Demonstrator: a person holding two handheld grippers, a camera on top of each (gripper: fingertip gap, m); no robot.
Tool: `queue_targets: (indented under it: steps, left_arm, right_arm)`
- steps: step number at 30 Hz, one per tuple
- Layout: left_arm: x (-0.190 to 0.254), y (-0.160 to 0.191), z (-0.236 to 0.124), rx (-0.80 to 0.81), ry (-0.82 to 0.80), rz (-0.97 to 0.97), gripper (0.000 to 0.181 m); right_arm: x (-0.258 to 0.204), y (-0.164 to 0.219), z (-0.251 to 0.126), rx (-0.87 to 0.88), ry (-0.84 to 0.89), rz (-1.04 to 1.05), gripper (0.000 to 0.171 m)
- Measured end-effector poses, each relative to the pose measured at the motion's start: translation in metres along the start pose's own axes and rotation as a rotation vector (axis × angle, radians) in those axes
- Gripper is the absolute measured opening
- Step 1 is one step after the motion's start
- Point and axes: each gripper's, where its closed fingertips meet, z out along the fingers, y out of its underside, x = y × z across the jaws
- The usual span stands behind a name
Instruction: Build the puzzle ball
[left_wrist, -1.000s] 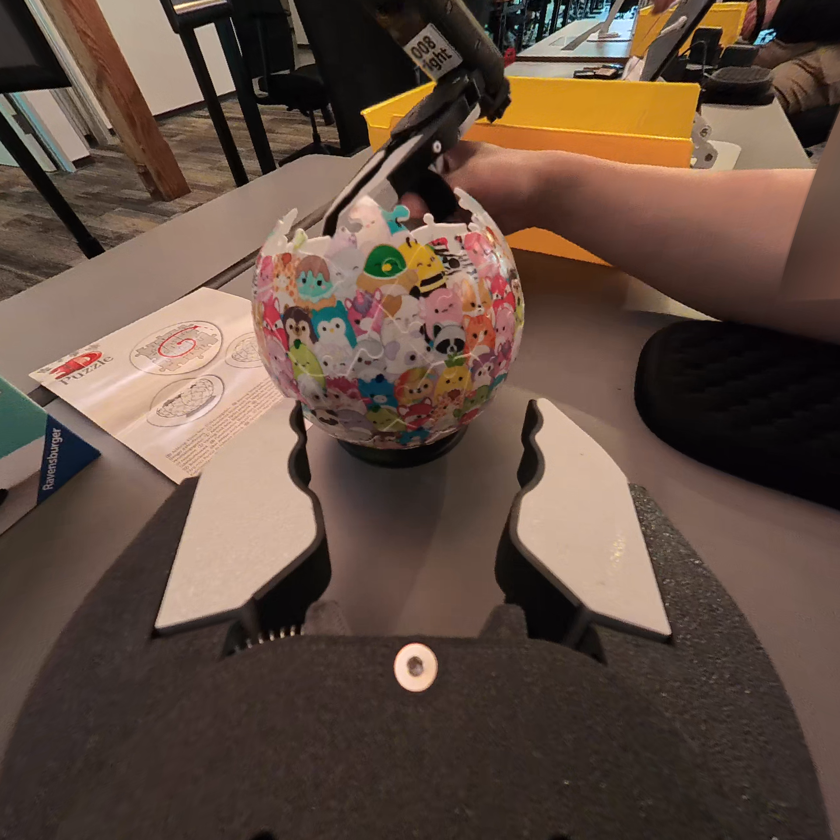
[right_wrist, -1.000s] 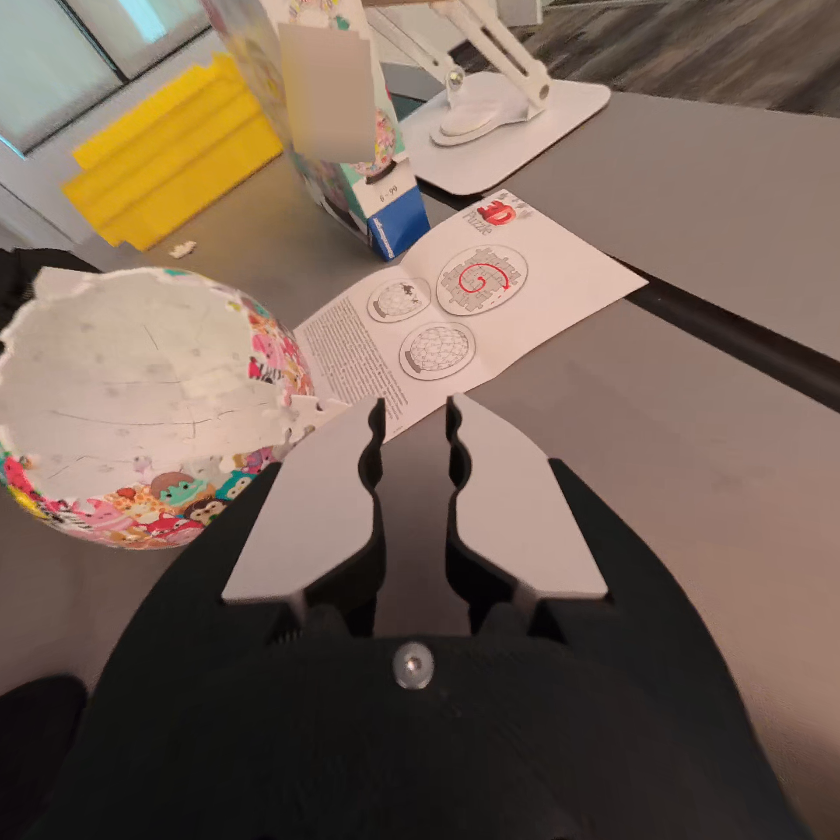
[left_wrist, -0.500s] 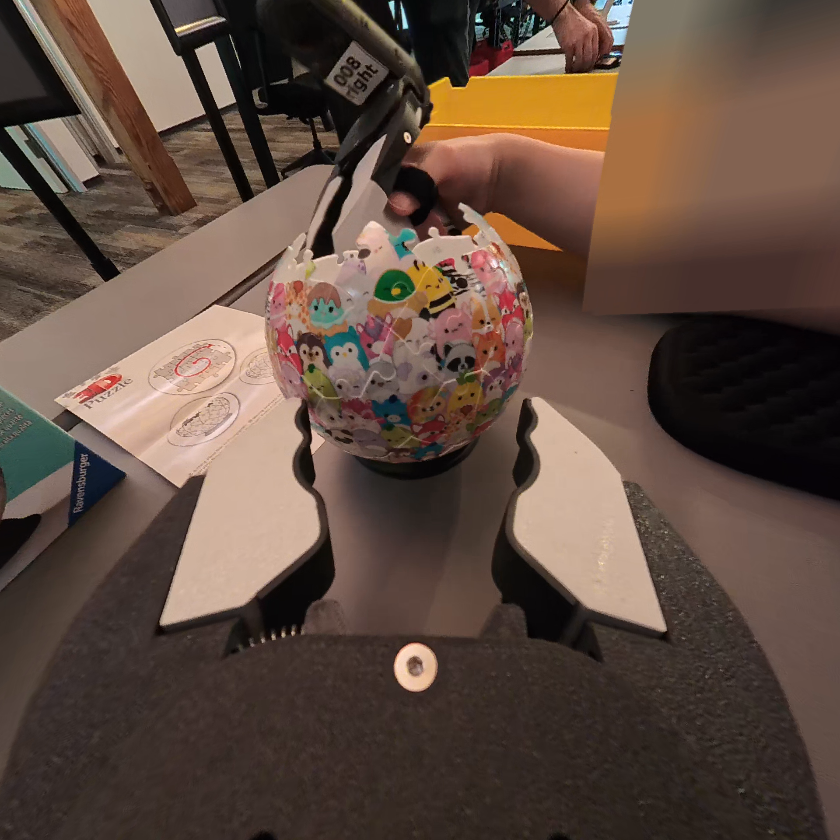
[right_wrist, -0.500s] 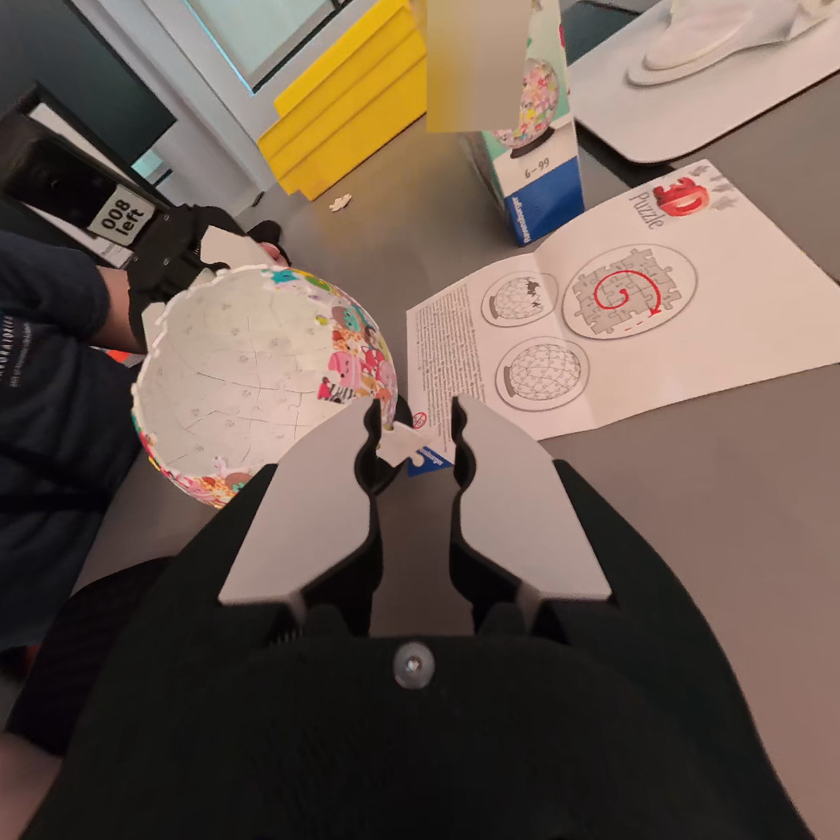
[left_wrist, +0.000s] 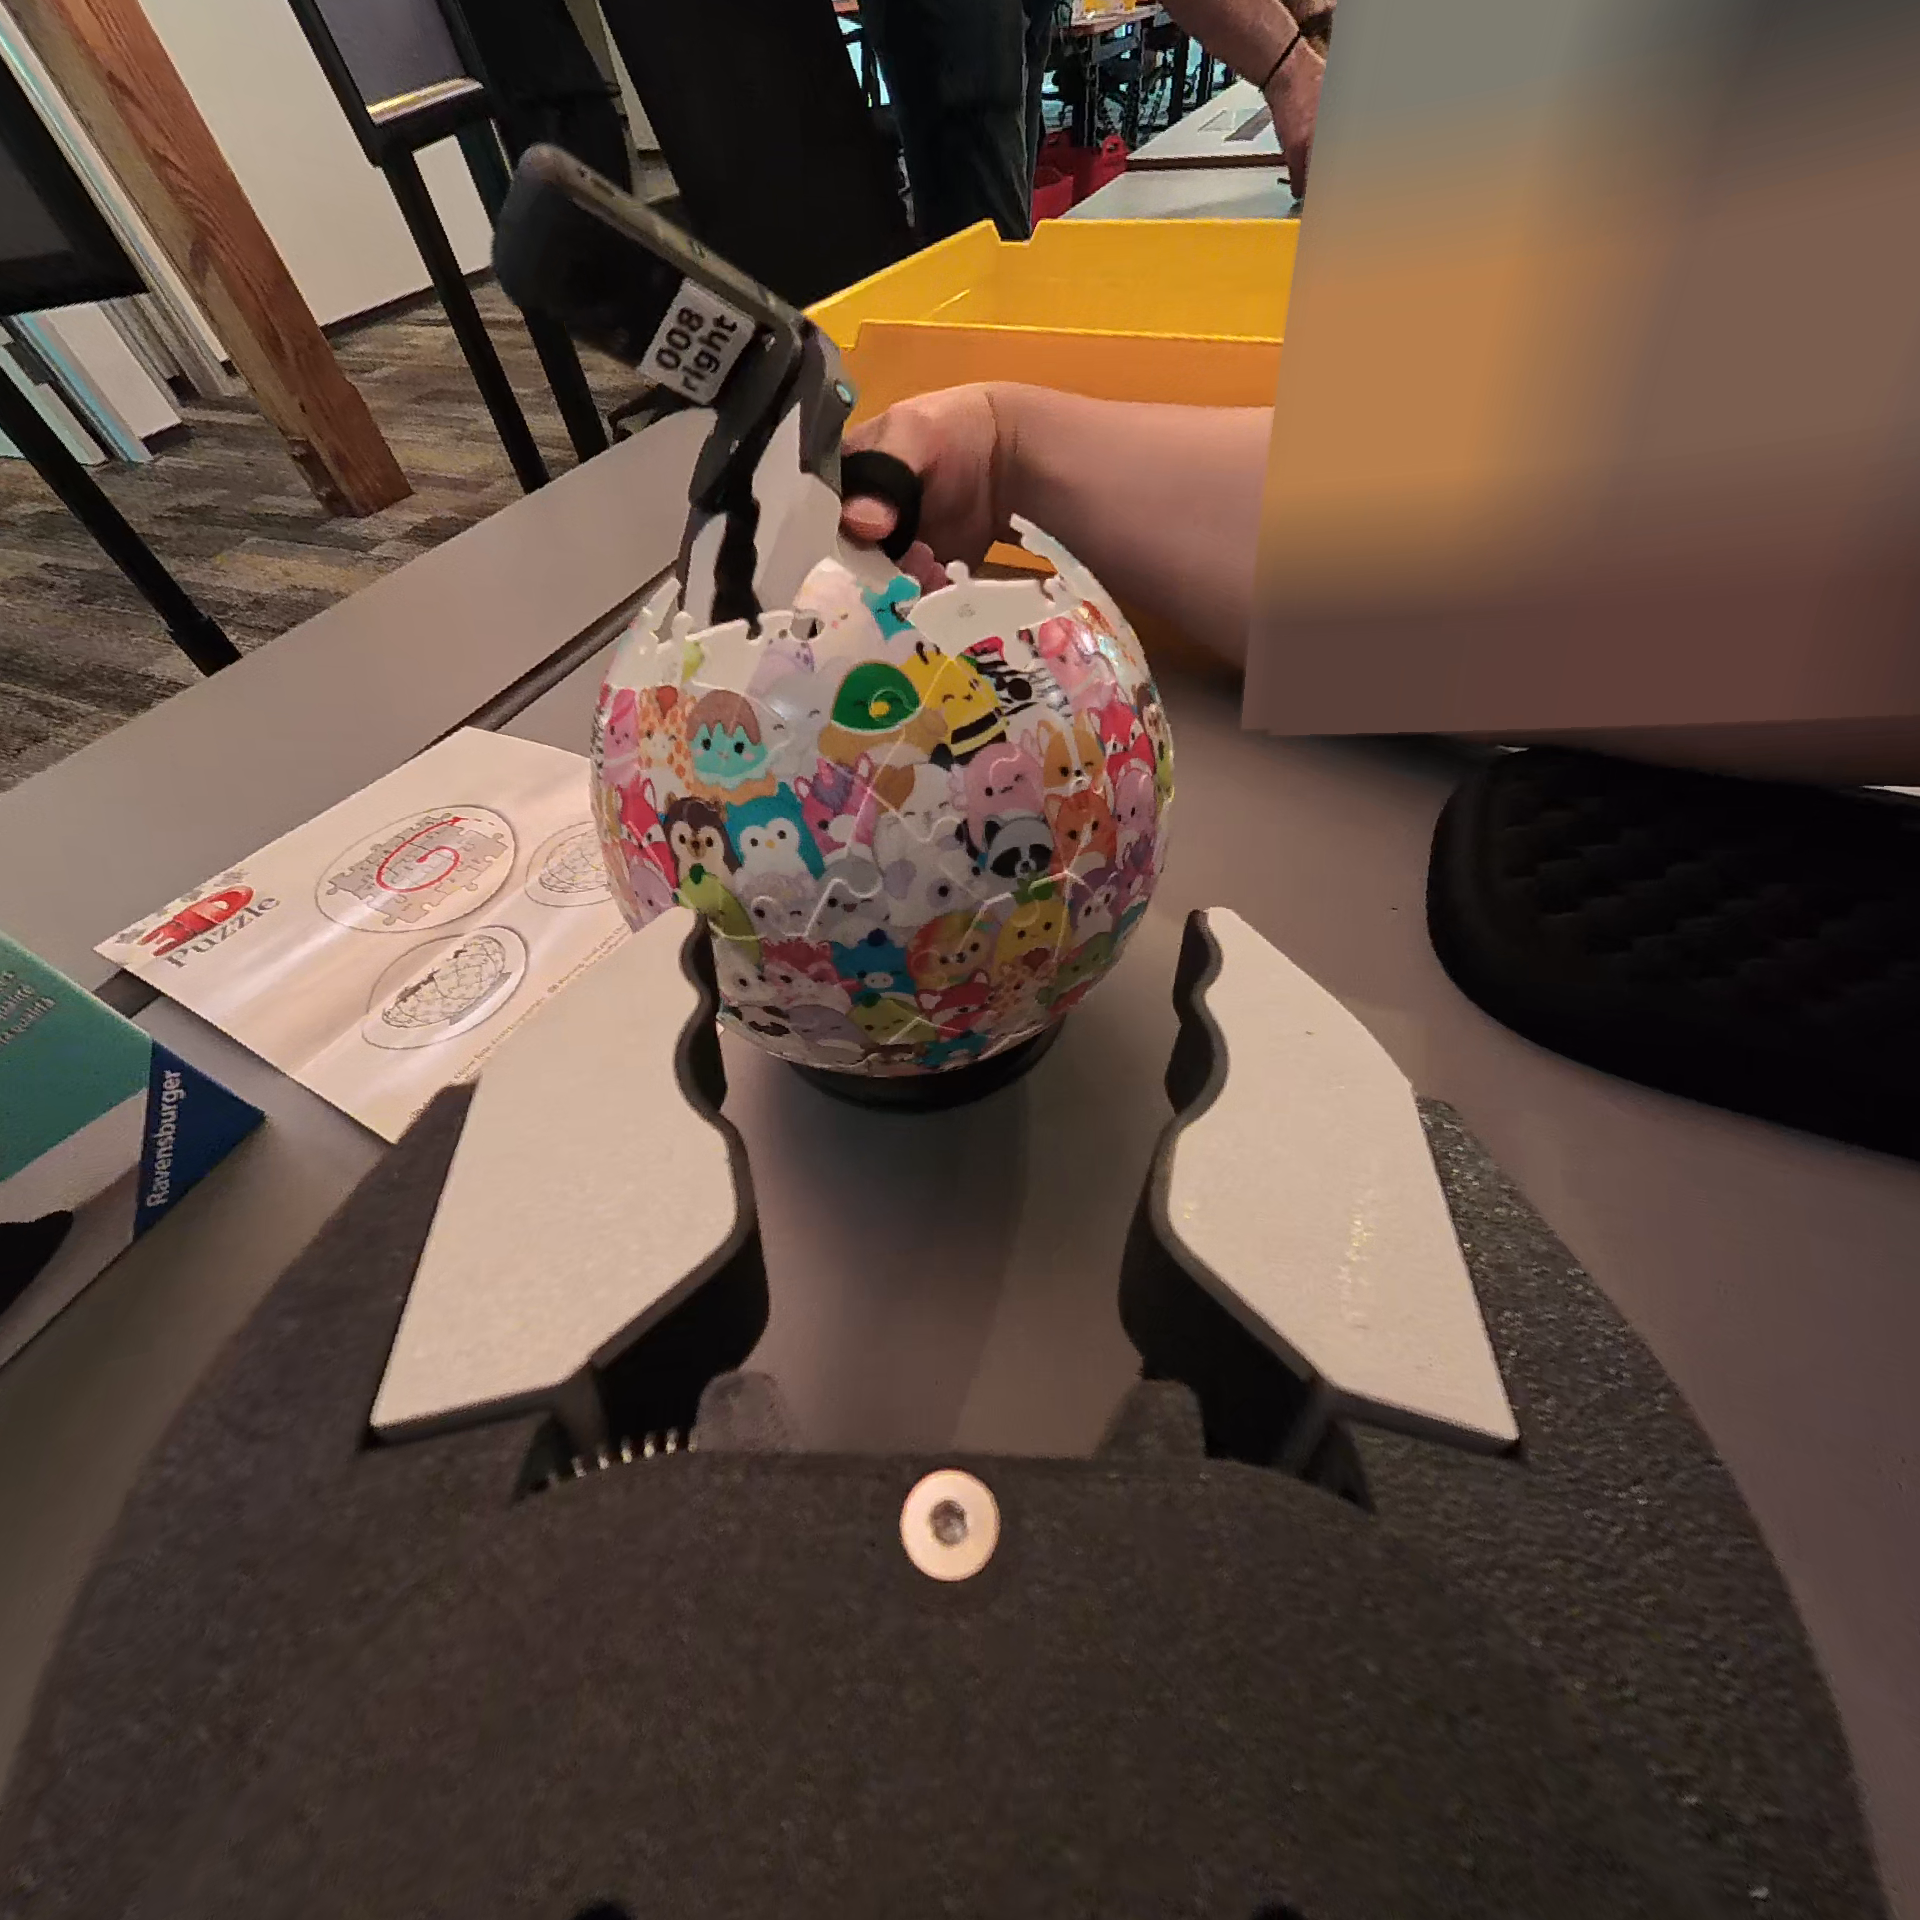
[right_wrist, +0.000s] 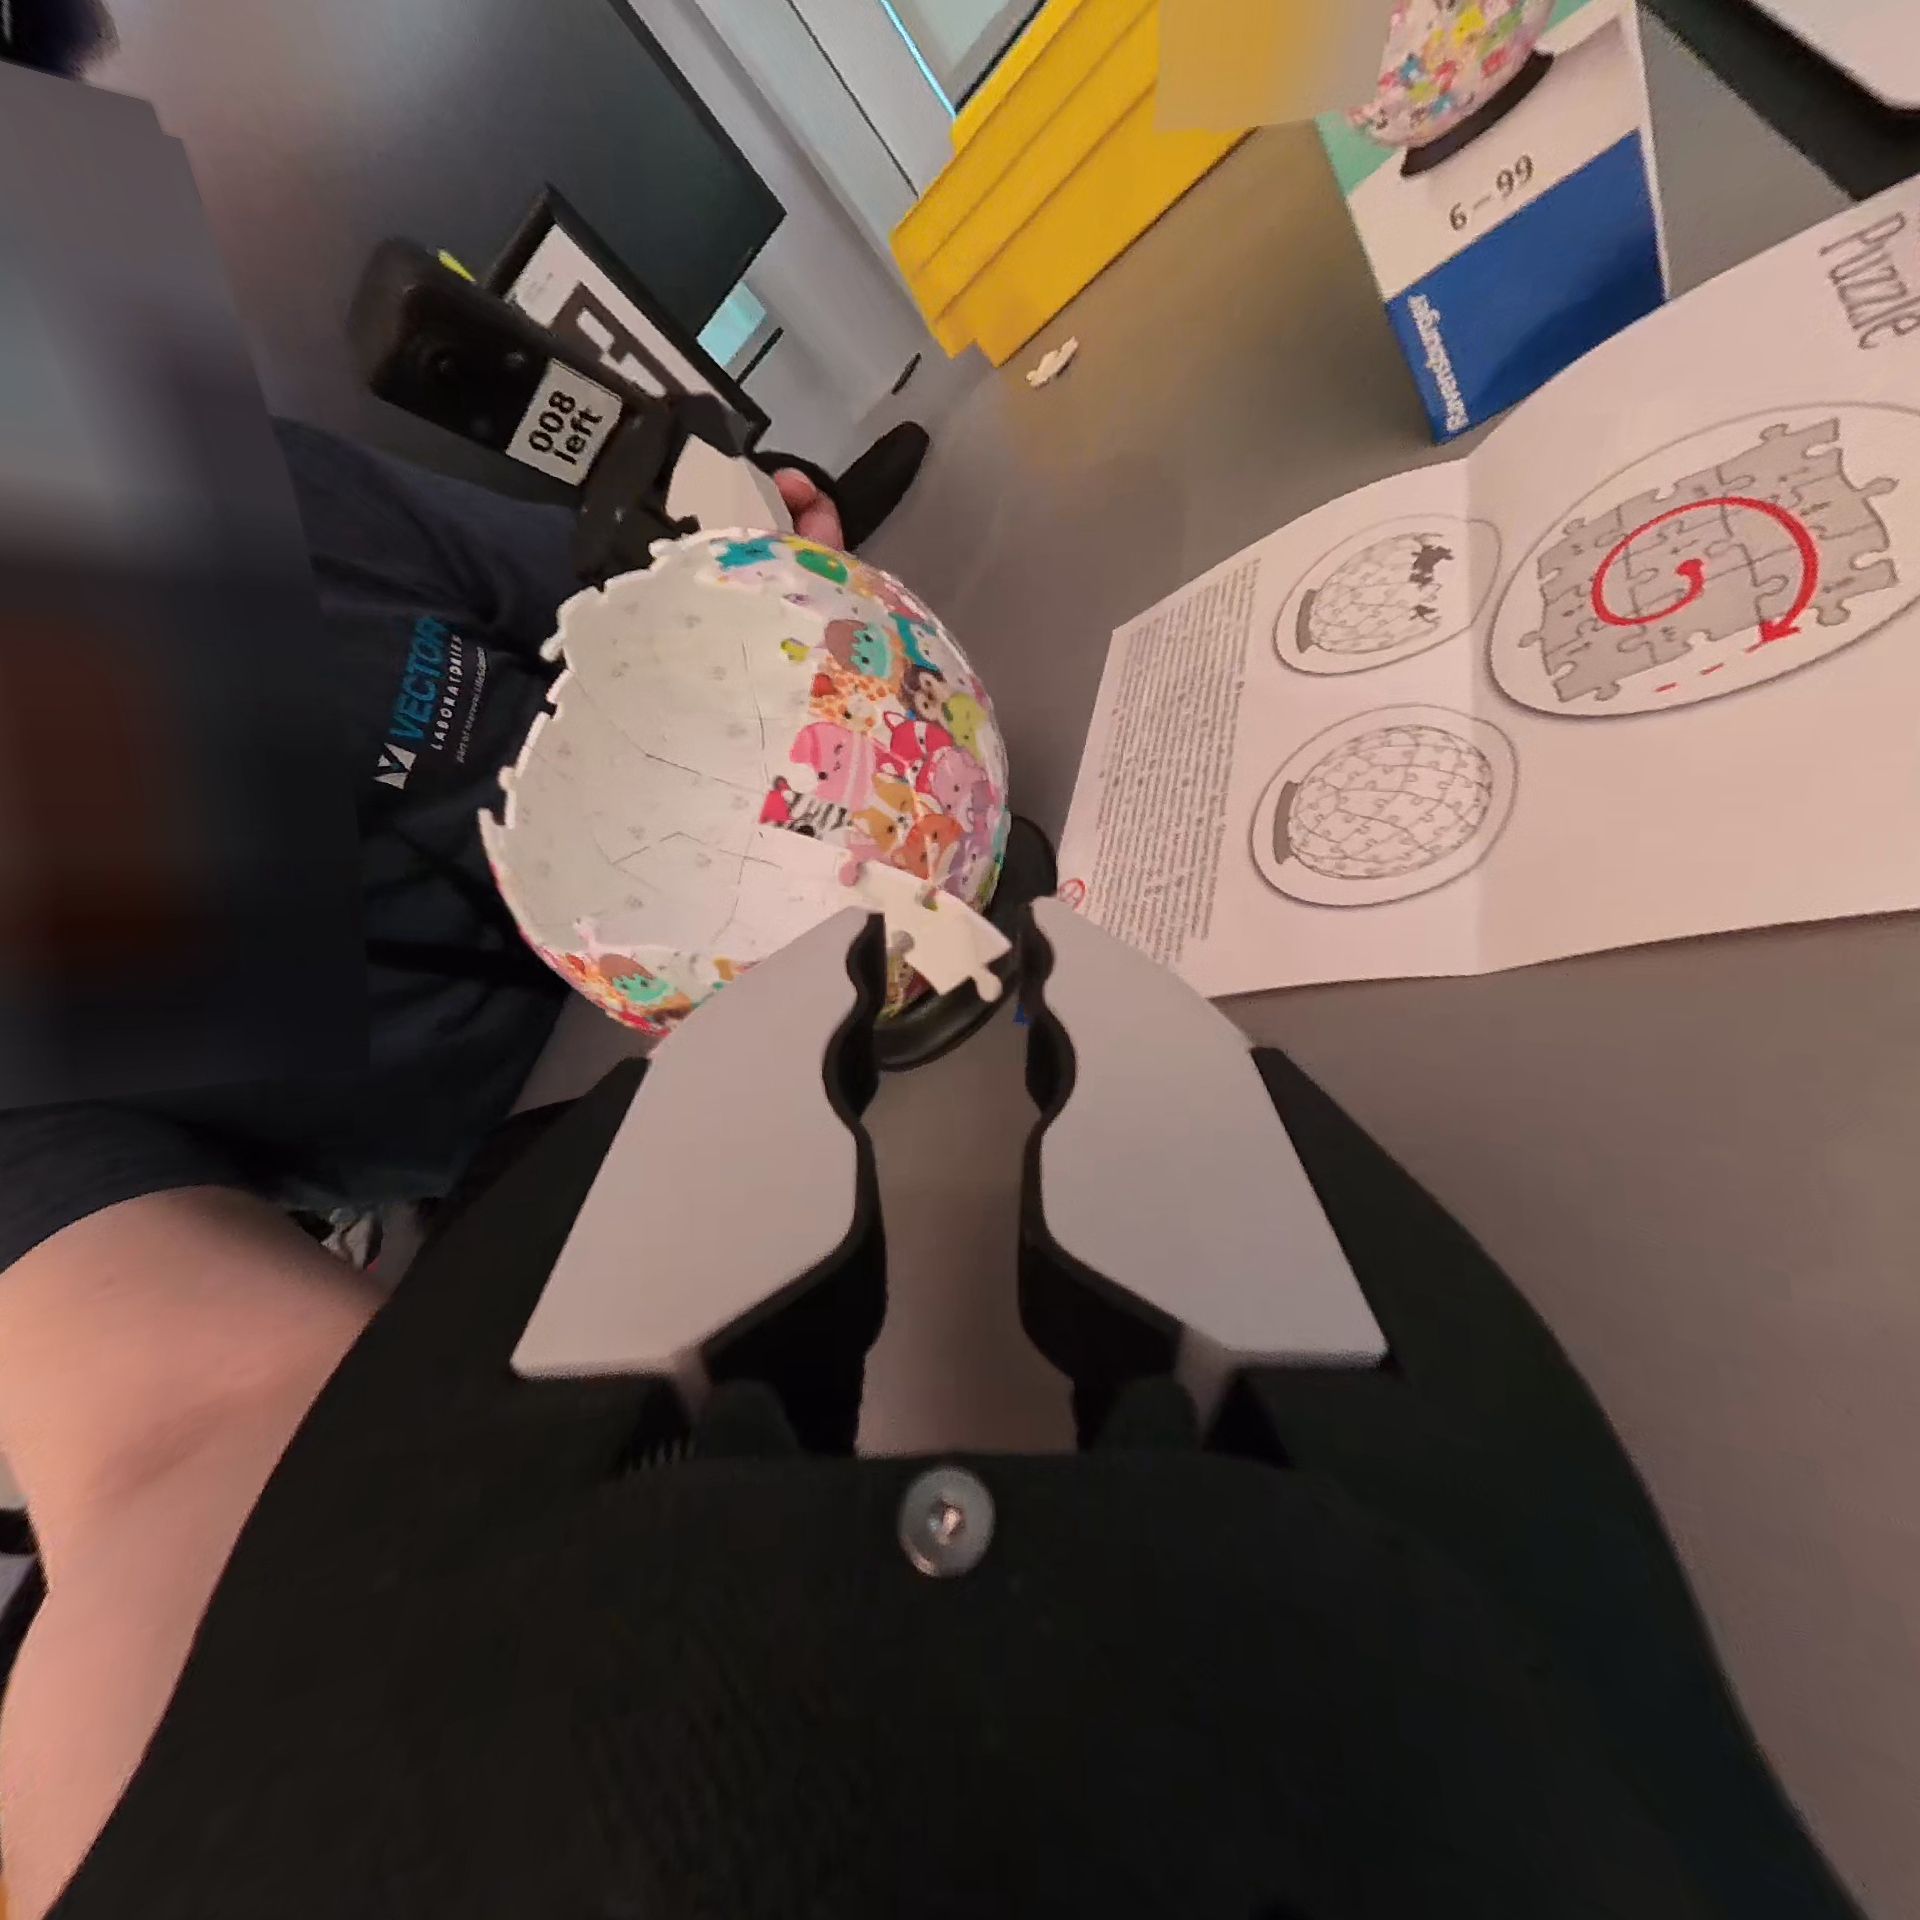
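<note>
Grey table top fills this busy room, with dark chairs and yellow bins at the far edge.

Up close, the right gripper has its jaws a little apart, and a small white puzzle piece sits between the tips. I cannot tell if the jaws squeeze it or if it just rests there against the ball's rim. The left gripper has its jaws spread wide and holds nothing. It sits low, just in front of the ball.

Next out is the round puzzle ball covered in bright cartoon animals. It sits on a small black ring stand near the middle of the table. The top is not built yet, so the ball is open like a bowl, with a bumpy edge and a plain white inside.

Farther out, a white paper sheet with round drawings lies flat beside the ball. A blue and green cardboard box stands past the sheet, toward the table's far edge. A black padded mat lies on the other side.

I think the ball is light and hollow, made of thin stiff bits that click together. Pushing hard could pop bits loose or roll it off the stand. It seems best to hold it softly low on both sides, and to take each loose bit by its flat edges.
</note>
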Motion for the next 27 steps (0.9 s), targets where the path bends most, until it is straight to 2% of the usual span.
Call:
queue_targets:
  steps: [5,18,27]
  left_arm:
    - [0.001,-0.002,-0.001,0.007,0.008,0.001,0.081]
    - [0.003,-0.003,-0.002,0.001,0.003,0.024,0.081]
    - [0.003,-0.003,-0.002,-0.005,-0.002,0.039,0.079]
  right_arm:
    - [-0.001,0.009,0.004,-0.065,-0.068,0.081,0.026]
    - [0.003,0.02,0.014,-0.165,-0.093,0.194,0.026]
    - [-0.002,0.016,0.015,-0.14,-0.131,0.192,0.012]
